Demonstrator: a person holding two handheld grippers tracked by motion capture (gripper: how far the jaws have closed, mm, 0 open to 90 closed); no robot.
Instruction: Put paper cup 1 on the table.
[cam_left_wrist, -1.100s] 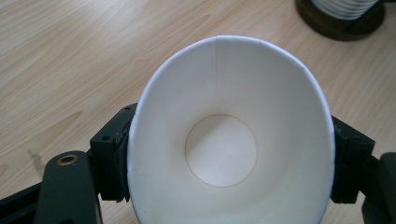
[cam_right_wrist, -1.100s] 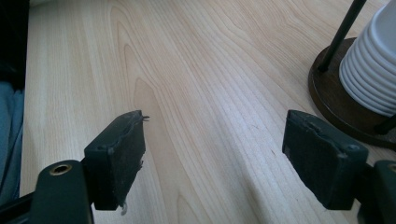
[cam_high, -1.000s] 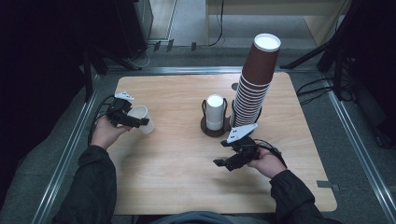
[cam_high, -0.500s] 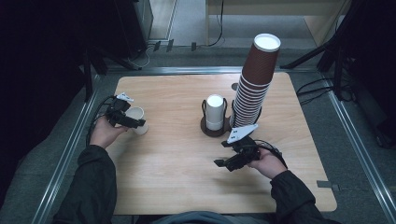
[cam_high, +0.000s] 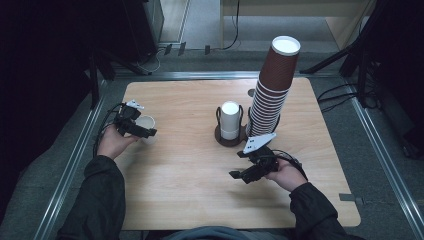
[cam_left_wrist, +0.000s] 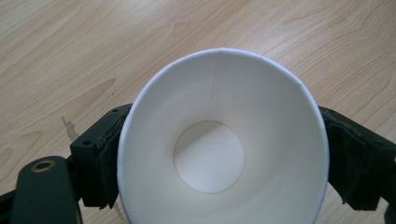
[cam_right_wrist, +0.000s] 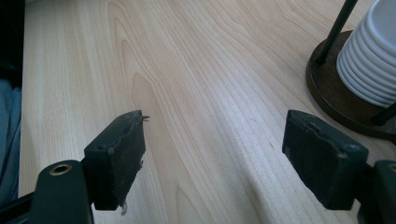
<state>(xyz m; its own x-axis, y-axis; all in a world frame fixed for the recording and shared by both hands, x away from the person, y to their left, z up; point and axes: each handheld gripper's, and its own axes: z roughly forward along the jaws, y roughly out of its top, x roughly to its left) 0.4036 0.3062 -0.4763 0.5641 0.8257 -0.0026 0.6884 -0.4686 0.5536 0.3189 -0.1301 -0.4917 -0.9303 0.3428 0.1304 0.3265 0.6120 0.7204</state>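
White paper cup (cam_left_wrist: 219, 140) between left hand-held gripper (cam_high: 142, 129) jaws – just been opening; right hand-held gripper (cam_right_wrist: 219, 161) – wide, empty

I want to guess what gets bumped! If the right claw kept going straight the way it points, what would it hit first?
Probably nothing soon: the right claw looks along bare table. The dark round stand of white cups sits off to one side, though depth is hard to judge.

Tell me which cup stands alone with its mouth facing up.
The white cup between the left claw's jaws; the others sit upside down in stacks.
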